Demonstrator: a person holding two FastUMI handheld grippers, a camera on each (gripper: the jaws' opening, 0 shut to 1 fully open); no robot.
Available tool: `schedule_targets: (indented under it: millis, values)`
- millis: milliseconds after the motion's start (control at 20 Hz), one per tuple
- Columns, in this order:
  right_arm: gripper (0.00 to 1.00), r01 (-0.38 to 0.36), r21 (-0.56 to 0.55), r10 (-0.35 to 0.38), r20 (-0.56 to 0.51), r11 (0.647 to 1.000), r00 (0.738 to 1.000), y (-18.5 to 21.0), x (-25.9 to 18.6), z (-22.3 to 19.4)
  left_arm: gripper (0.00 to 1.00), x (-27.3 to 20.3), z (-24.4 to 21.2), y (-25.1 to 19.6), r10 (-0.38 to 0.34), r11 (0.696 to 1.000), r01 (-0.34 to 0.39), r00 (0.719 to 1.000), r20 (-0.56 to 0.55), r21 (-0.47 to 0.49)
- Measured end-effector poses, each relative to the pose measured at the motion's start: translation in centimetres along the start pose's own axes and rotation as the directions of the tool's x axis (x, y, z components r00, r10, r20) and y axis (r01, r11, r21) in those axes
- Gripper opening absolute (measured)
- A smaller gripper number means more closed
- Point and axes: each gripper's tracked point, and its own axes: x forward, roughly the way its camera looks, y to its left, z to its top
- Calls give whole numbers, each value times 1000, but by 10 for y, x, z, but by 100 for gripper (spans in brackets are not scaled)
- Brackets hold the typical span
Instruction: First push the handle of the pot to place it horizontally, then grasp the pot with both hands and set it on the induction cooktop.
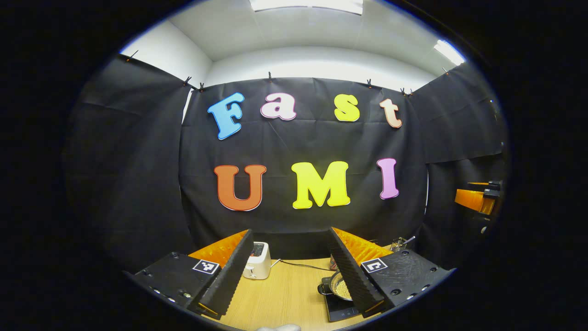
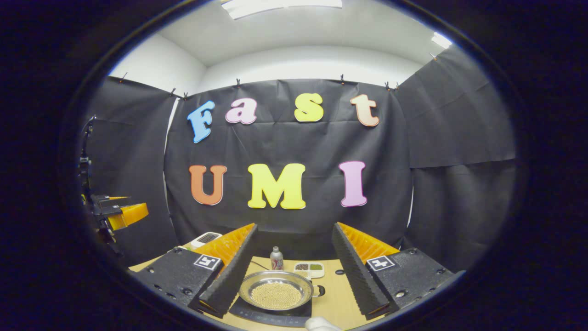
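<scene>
Left gripper [image 1: 287, 271]: fingers spread wide, nothing between them, held above the wooden table [image 1: 285, 294]. Seen between its fingers: bare table surface, a white toaster [image 1: 257, 260] toward the far edge near the black cloth wall, a dark cable [image 1: 303, 265] running from it across the tabletop. Pot [image 1: 339, 286] partly hidden behind the right-hand finger, sitting on the induction cooktop [image 1: 337, 310], a short dark handle [image 1: 323, 289] sticking out on the near-left side. Glass jar with a utensil [image 1: 398, 243] at the far edge, past that finger.

Right gripper [image 2: 294, 271]: fingers likewise wide apart, empty, raised clear of the pot. Pot [image 2: 277, 287] centred between the fingers, flat on the cooktop [image 2: 275, 315], filled with small pale beads; its rim close to the left-hand finger, more room on the other side. Loop handle [image 2: 320, 290] on the right rim, over bare table [image 2: 340, 299]. Behind the pot: small bottle [image 2: 276, 258], divided tray of grains [image 2: 309, 269], both well apart from the rim. Left gripper visible far off at left edge [image 2: 121, 215]. White object at the bottom edge, too cropped to identify.
</scene>
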Motion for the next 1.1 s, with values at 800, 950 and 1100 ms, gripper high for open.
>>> schedule_targets:
  millis: [800, 950, 1100]
  values:
    - [100, 94, 4, -94, 3, 996, 996, -16, -36, -3, 96, -18, -2, -10, -57, 998, 57, 998, -2, -7]
    - [100, 92, 9, -92, 1, 996, 996, -15, -39, -4, 96, -20, 0, -13, -61, 998, 61, 998, -4, -4]
    - [100, 93, 8, -93, 13, 996, 996, -16, -42, 1, 96, -23, 2, -17, -69, 998, 69, 998, -4, -11]
